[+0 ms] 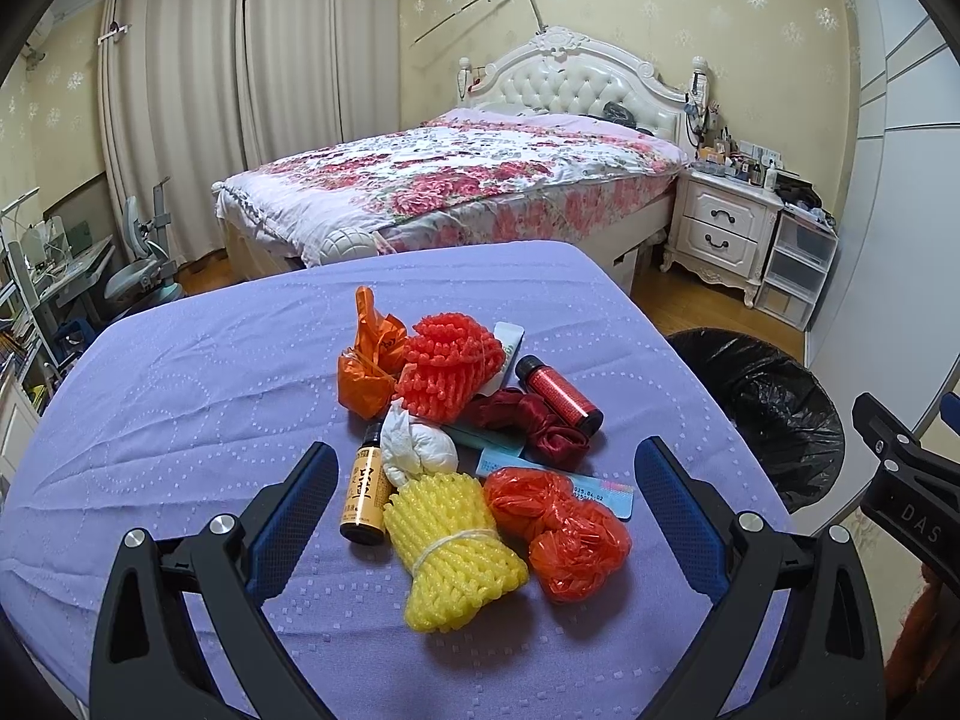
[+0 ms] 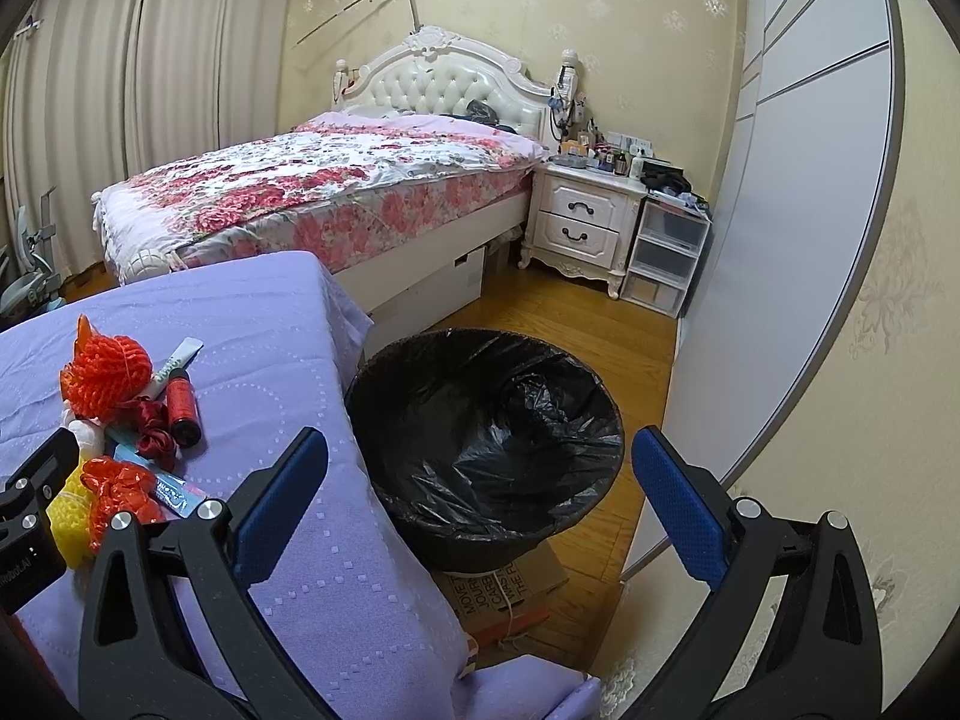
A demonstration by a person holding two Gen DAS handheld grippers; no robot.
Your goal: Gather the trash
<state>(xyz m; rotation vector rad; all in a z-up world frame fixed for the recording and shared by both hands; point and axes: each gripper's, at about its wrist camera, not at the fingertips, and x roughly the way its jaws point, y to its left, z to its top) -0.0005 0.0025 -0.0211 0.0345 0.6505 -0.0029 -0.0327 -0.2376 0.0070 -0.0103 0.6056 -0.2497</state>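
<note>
A heap of trash lies on the purple-covered table [image 1: 180,396]: a yellow foam net [image 1: 453,558], an orange plastic bag [image 1: 570,537], a red foam net [image 1: 450,366], a white paper wad [image 1: 417,447], a brown bottle [image 1: 364,495], a red bottle [image 1: 558,393] and dark red ribbon [image 1: 540,426]. My left gripper [image 1: 486,516] is open and empty, just above the yellow net and orange bag. My right gripper [image 2: 480,492] is open and empty, held over the black-lined bin [image 2: 486,438] beside the table's right edge. The bin also shows in the left wrist view [image 1: 774,408].
A bed [image 1: 456,180] stands behind the table, with a white nightstand [image 1: 720,222] and plastic drawers [image 1: 798,264] to its right. A wardrobe wall [image 2: 798,240] runs along the right. The bin sits on a cardboard box [image 2: 510,588] on the wooden floor. A desk chair [image 1: 144,264] stands left.
</note>
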